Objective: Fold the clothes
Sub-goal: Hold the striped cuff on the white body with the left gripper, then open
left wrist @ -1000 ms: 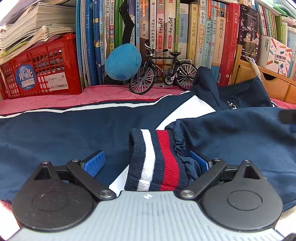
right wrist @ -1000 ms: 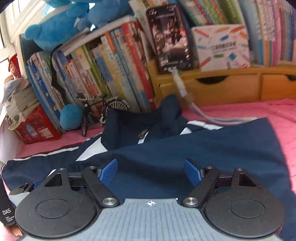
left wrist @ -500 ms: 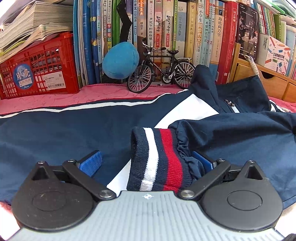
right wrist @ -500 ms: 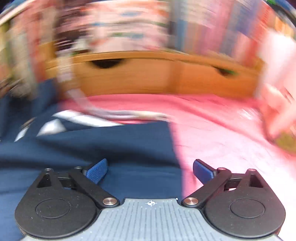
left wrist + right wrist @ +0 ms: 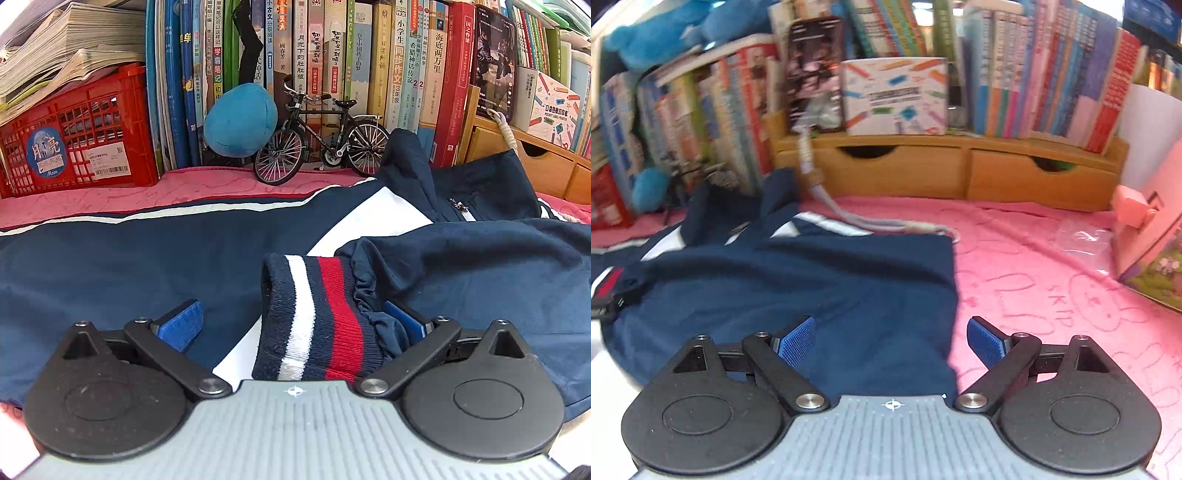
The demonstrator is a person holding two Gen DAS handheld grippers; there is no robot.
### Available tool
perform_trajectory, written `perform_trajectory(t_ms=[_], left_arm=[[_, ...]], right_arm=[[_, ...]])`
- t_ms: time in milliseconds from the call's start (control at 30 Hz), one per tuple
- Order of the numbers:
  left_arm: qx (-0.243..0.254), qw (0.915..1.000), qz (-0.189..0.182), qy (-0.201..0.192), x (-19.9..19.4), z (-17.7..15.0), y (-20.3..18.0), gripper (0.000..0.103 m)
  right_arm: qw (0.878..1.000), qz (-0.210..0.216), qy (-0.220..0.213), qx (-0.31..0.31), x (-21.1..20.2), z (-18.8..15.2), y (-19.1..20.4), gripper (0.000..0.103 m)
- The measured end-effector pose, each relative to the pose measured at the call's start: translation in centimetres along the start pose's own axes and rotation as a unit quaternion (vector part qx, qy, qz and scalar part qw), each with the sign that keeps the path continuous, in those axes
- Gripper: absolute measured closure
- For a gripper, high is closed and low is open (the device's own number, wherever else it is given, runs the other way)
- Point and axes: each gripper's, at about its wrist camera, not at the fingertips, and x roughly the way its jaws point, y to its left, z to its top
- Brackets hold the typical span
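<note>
A navy jacket (image 5: 129,266) with white panels lies spread on a pink cover. Its striped navy, white and red cuff (image 5: 317,306) sits folded over the body, between the fingers of my left gripper (image 5: 291,317). That gripper is open: the cuff leans on the right pad and the left pad stands well clear. In the right wrist view the jacket (image 5: 812,280) ends in a straight side edge. This edge runs between the fingers of my right gripper (image 5: 892,334), whose jaws are closing and still wide. Neither pad presses on the cloth.
Against the back stand a red crate (image 5: 74,147), a blue plush ball (image 5: 240,123), a model bicycle (image 5: 321,144) and rows of books (image 5: 369,66). A wooden drawer unit (image 5: 942,170) and a pale cord (image 5: 849,218) sit behind the jacket. Bare pink cover (image 5: 1052,295) stretches right to a box (image 5: 1152,236).
My right gripper has swung right, from over the jacket's middle to its side edge, with its jaws a little wider. The left gripper and cuff have stayed put.
</note>
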Motion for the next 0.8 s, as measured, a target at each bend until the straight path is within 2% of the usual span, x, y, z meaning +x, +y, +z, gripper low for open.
perform_trajectory(t_ms=[67,167,233,267,333,467,500,600,667,733,800], left_arm=[[0.000,1.0000,0.000,0.000,0.0,0.0,0.0,0.000],[0.000,1.0000,0.000,0.000,0.0,0.0,0.0,0.000],[0.000,1.0000,0.000,0.000,0.0,0.0,0.0,0.000],[0.000,1.0000,0.000,0.000,0.0,0.0,0.0,0.000],[0.000,1.0000,0.000,0.001,0.0,0.0,0.0,0.000],[0.000,1.0000,0.000,0.001,0.0,0.0,0.0,0.000],[0.000,1.0000,0.000,0.001,0.0,0.0,0.0,0.000],[0.000,1.0000,0.000,0.001,0.0,0.0,0.0,0.000],[0.001,1.0000,0.000,0.001,0.0,-0.1,0.0,0.000],[0.001,1.0000,0.000,0.001,0.0,-0.1,0.1,0.000],[0.001,1.0000,-0.001,0.001,0.0,-0.1,0.1,0.000]], right_arm=[[0.999,0.018,0.004,-0.051,-0.6,-1.3,2.5,0.013],[0.993,0.007,0.011,-0.114,-0.9,-3.3,4.8,0.013],[0.991,-0.031,0.016,-0.132,-0.9,-4.4,4.7,0.013],[0.992,-0.042,0.013,-0.122,-1.0,-4.7,3.8,0.009],[0.993,-0.073,0.019,-0.090,-1.0,-4.8,1.7,0.009],[0.986,-0.155,0.025,-0.062,-1.9,-5.6,-2.6,0.005],[0.982,-0.175,0.027,-0.063,-2.2,-5.8,-3.1,0.006],[0.958,-0.267,0.040,-0.093,-2.8,-6.8,-4.2,0.011],[0.963,-0.253,0.022,-0.092,-4.1,-7.4,-4.1,0.011],[0.977,-0.202,-0.004,-0.065,-5.8,-7.5,-3.7,0.011],[0.986,-0.154,-0.025,-0.052,-6.9,-7.3,-2.7,0.011]])
